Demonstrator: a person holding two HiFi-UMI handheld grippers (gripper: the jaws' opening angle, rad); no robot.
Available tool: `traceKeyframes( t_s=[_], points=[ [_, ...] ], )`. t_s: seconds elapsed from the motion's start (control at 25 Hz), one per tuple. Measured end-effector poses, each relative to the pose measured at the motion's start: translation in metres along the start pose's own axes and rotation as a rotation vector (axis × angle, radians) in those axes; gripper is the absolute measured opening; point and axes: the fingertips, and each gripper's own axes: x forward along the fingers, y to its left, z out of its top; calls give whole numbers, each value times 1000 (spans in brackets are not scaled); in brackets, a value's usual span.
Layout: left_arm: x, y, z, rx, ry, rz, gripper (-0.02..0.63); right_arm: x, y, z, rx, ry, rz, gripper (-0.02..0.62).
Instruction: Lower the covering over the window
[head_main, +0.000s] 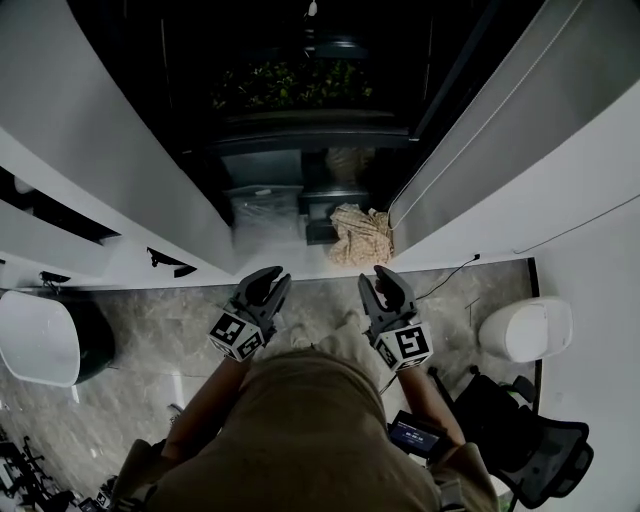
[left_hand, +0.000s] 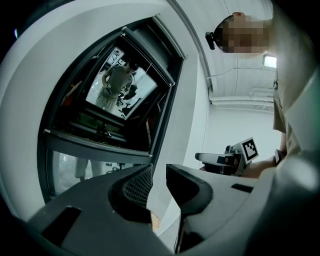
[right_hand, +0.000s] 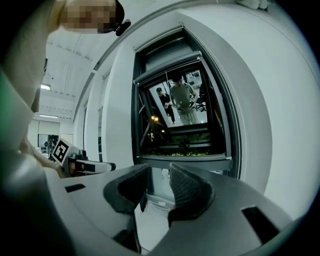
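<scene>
Head view: approach step, left gripper (head_main: 277, 277) jaws narrow, right gripper (head_main: 375, 276) wider, both empty, window (head_main: 290, 90) ahead; next, they need the covering's pull.

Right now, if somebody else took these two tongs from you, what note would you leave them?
Left tongs: open, empty, held out in front of the body.
Right tongs: open, empty, beside the left.
Window: straight ahead, glass bare; neither tongs touches it.
Covering: seems rolled up at the window's top; a thin line below it may be its cord.
Done: nothing that shows.
Left: reach the window, grip the cord or the covering, draw it down.
</scene>
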Motion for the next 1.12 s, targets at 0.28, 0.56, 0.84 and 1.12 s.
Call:
traceKeyframes(
  t_s=[0.28, 0.56, 0.84, 1.12],
  points=[
    [-3, 1, -6, -24, 13, -52, 75, -8, 6, -5, -14, 20, -45, 120],
    [9, 4, -12, -42, 26, -71, 74, -7, -7, -11, -15, 47, -65, 120],
    [32, -12, -12, -38, 40, -61, 44, -11, -32, -5, -2, 0, -50, 120],
    [51, -44, -18, -48, 61, -41, 15, -35, -51, -3, 7, 5, -10, 120]
  ],
)
